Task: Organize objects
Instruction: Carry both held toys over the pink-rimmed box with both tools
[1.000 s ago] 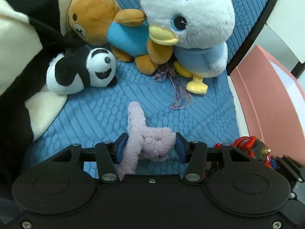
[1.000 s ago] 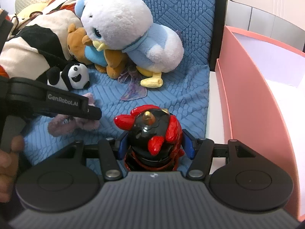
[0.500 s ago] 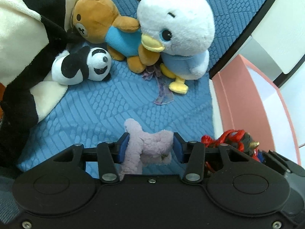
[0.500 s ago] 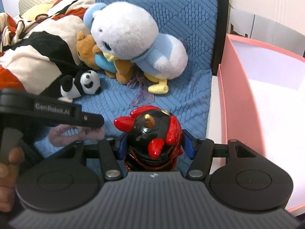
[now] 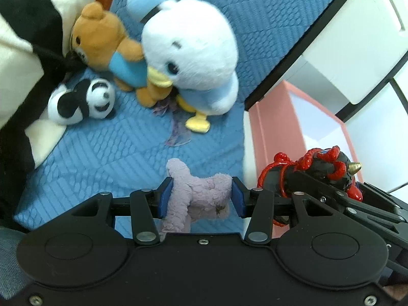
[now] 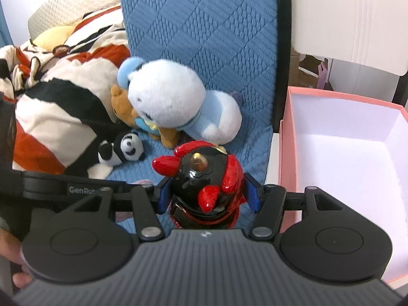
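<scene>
Left wrist, purple plush (image 5: 201,193) between hand-held gripper (image 5: 201,197)

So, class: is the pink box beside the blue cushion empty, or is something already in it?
Empty, as far as it shows. The pink box stands open with only bare white floor and walls visible; its near corner is hidden behind the right gripper.

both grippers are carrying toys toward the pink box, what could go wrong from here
1. The purple plush is pinched by one end in the left gripper, the rest dangling, so it may slip out.
2. The glossy red and black figure in the right gripper looks hard and slick and could twist loose.
3. The grippers sit close together and might bump over the pink box.
</scene>
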A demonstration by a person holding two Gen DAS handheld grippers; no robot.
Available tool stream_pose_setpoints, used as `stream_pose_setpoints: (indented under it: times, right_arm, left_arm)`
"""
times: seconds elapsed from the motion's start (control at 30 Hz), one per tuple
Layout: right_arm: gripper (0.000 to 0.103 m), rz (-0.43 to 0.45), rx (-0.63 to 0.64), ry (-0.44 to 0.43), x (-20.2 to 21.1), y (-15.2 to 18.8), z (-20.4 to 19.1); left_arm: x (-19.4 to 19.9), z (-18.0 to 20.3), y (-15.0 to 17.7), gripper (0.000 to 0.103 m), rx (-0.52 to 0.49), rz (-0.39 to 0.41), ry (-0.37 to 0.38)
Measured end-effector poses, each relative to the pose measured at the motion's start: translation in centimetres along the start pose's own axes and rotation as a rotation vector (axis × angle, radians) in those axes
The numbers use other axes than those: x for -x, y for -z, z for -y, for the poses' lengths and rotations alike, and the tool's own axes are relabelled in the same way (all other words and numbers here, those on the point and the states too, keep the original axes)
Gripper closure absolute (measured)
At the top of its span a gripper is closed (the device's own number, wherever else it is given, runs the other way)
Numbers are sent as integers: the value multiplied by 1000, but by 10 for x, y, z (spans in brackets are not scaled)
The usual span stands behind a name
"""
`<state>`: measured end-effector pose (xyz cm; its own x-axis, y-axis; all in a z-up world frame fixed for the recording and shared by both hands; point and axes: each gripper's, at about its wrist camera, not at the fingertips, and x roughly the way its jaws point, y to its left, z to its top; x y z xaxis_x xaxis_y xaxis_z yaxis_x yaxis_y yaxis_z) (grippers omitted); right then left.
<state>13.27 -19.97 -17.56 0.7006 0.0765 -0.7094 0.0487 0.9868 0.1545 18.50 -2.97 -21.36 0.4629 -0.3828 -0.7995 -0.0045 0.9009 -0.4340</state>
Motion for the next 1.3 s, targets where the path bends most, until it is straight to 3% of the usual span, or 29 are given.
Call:
stream_pose_setpoints:
  times: [0.83,1.3]
  right_arm:
    - [43,131,-41,-1,77,-66,56]
    - [43,150,-69,46,96,-67,116]
  left_arm:
    - [45,108,-59,58,-81,79,127]
    - [20,188,-44,58,-136,45,164]
